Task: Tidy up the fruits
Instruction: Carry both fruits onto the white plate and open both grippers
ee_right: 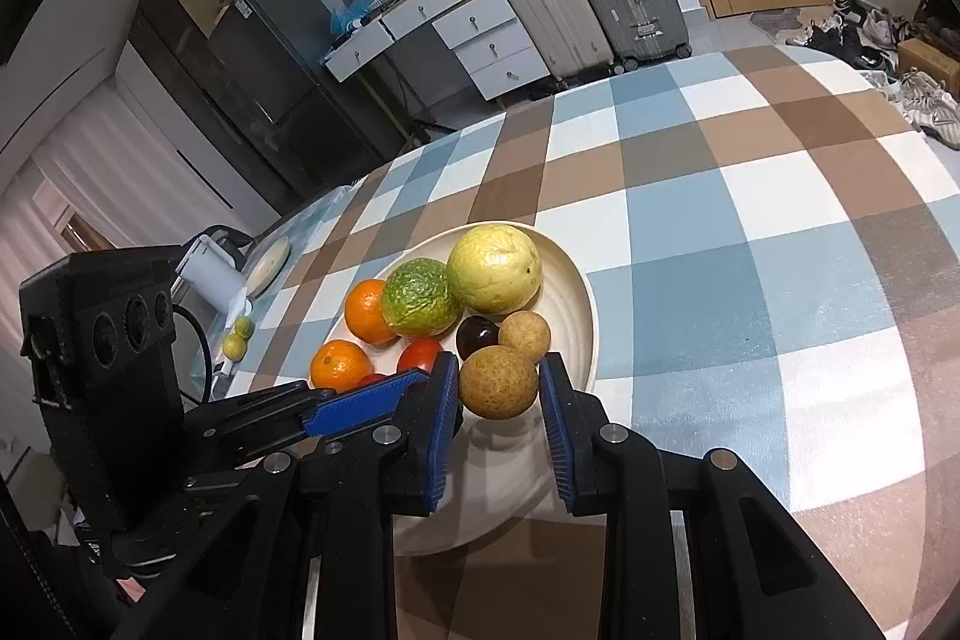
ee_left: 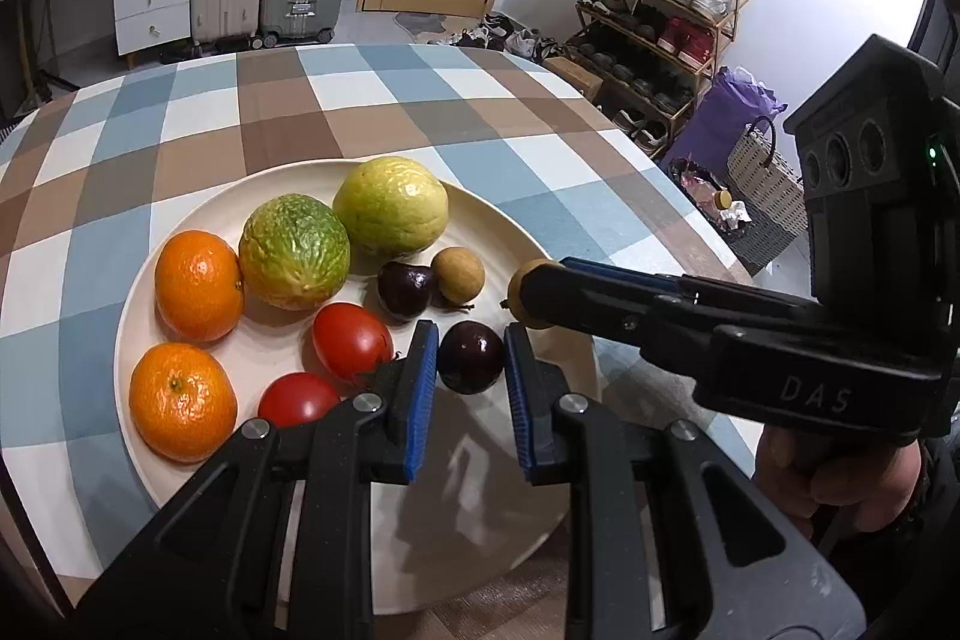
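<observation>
Left gripper (ee_left: 463,361): jaws shut on dark plum (ee_left: 470,357), held over plate (ee_left: 180,214). Right gripper (ee_right: 500,388): jaws closed on brown longan (ee_right: 498,381). Both fruits judged light, smooth, bruisable; best gripped across widest girth.

I am seeing both fisheye views evenly and brightly lit from overhead. Glare is showing on the pale guava (ee_left: 391,206) and the tomato (ee_left: 351,340). Soft shadows are falling on the plate (ee_left: 498,466) at lower centre. Straight lines are bending toward the dark vignetted corners. The centre is staying sharp; I am noticing no motion blur.
</observation>
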`<state>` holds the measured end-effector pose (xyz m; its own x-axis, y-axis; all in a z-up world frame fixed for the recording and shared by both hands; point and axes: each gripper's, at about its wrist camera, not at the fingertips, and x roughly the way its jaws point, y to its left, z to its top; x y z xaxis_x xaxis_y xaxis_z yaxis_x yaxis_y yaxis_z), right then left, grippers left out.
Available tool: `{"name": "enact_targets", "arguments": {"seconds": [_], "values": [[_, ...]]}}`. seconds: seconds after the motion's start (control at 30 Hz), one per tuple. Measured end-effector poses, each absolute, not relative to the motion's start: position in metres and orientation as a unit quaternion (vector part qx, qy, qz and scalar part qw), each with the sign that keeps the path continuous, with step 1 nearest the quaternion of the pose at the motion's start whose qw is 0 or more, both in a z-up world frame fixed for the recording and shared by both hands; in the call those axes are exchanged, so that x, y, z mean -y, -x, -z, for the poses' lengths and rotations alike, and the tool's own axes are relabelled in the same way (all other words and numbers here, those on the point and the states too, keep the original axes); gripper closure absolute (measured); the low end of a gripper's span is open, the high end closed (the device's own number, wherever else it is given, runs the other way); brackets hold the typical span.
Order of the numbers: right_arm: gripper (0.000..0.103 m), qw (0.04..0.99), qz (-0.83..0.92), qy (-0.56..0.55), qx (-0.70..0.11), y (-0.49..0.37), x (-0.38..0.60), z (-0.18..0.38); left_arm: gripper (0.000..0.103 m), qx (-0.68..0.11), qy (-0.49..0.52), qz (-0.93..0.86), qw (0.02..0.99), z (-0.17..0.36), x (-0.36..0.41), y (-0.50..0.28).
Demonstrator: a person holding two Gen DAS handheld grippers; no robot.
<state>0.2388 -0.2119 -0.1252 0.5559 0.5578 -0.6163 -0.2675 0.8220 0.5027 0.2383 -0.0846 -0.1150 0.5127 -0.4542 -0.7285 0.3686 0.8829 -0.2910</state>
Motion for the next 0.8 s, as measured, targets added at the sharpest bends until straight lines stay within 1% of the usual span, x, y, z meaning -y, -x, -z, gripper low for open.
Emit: {"name": "enact_targets", "arguments": {"seconds": [0.4,0.43,0.5,0.53,0.57,0.67,0.73,0.77,0.8], "values": [[0.074,0.862,-0.228,-0.18,-0.416,-0.249,0.209,0.13,0.083,-0.433,0.045,0.246,0.866,0.12,0.089,-0.242],[0.069,0.862,-0.227,-0.181,-0.415,-0.248,0.209,0.13,0.083,-0.433,0.041,0.249,0.865,0.119,0.091,-0.242],[0.066,0.866,-0.224,-0.186,-0.408,-0.246,0.212,0.128,0.083,-0.43,0.035,0.247,0.868,0.117,0.092,-0.239],[0.061,0.867,-0.224,-0.188,-0.403,-0.244,0.214,0.126,0.082,-0.43,0.035,0.247,0.868,0.117,0.092,-0.239],[0.06,0.868,-0.224,-0.189,-0.4,-0.244,0.215,0.125,0.082,-0.43,0.036,0.247,0.868,0.116,0.092,-0.238],[0.059,0.876,-0.22,-0.192,-0.384,-0.238,0.22,0.117,0.075,-0.425,0.035,0.242,0.872,0.11,0.09,-0.234],[0.055,0.882,-0.215,-0.192,-0.372,-0.231,0.225,0.11,0.064,-0.418,0.039,0.239,0.875,0.105,0.087,-0.229],[0.053,0.884,-0.214,-0.194,-0.368,-0.228,0.228,0.108,0.061,-0.413,0.041,0.239,0.878,0.101,0.085,-0.226],[0.052,0.886,-0.212,-0.197,-0.362,-0.224,0.231,0.104,0.054,-0.408,0.042,0.236,0.881,0.097,0.082,-0.223]]}}
